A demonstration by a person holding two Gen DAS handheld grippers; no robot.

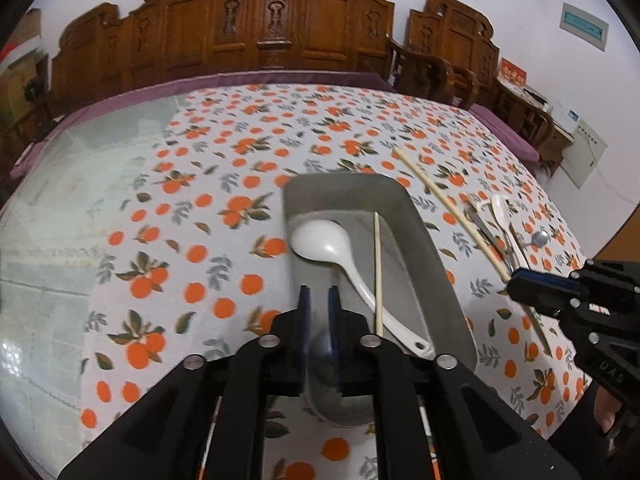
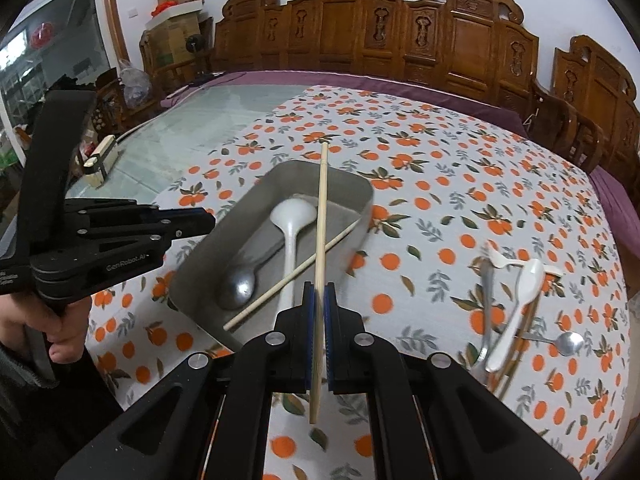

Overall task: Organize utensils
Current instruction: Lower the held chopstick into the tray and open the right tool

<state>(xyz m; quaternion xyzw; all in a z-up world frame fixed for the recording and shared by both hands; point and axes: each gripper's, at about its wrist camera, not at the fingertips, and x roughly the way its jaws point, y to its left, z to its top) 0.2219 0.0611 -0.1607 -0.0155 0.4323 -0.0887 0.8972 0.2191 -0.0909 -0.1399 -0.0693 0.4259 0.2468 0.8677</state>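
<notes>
A grey metal tray (image 1: 416,232) (image 2: 352,184) sits on the orange-print tablecloth. It holds a white ladle spoon (image 1: 320,240) (image 2: 290,220), a chopstick (image 1: 377,272) (image 2: 288,276) and a metal spoon (image 2: 238,286). My left gripper (image 1: 319,300) (image 2: 200,220) hovers over the tray's near end, its jaws nearly closed with nothing clearly between them. My right gripper (image 2: 319,300) (image 1: 520,280) is shut on a second chopstick (image 2: 321,240) (image 1: 452,208), held above the tray's right side. Loose utensils lie to the right: a white plastic spoon (image 2: 520,300) (image 1: 502,210), a metal fork (image 2: 486,300) and a small metal spoon (image 2: 568,342) (image 1: 538,239).
Carved wooden chairs (image 1: 264,28) (image 2: 400,28) line the table's far edge. Bare glass tabletop (image 1: 52,216) lies left of the cloth, with a small cream box (image 2: 102,160) on it. Cardboard boxes (image 2: 176,12) stand at the back left.
</notes>
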